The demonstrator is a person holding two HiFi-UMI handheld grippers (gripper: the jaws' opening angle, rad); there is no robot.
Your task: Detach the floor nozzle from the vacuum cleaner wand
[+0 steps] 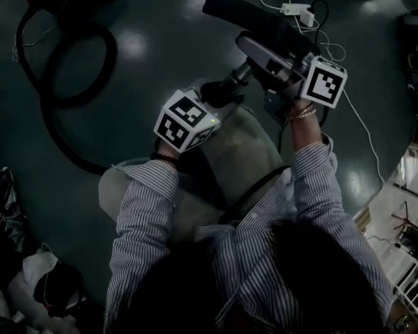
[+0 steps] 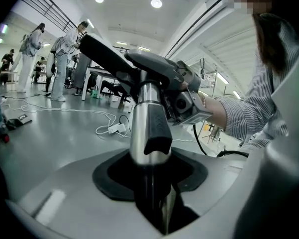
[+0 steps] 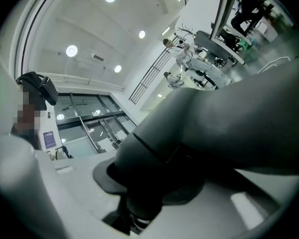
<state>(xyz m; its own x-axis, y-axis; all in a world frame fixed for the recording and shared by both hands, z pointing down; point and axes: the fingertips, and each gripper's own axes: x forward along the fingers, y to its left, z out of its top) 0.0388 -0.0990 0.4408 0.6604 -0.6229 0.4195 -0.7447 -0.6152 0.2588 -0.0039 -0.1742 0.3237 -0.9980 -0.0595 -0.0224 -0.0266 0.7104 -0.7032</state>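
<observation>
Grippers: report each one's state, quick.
Left gripper: closed on the chrome wand.
Right gripper: closed on the grey neck of the floor nozzle.

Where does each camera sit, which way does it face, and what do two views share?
Head view: on the person's head, facing steeply down at the floor; striped sleeves, left gripper, right gripper show.
Left gripper view: on the left gripper, looking along jaws shut on the wand; the right hand shows.
Right gripper view: on the right gripper, looking along jaws shut on the floor nozzle; the head shows at left.
Shared: head and left gripper views both show wand and right gripper.
</observation>
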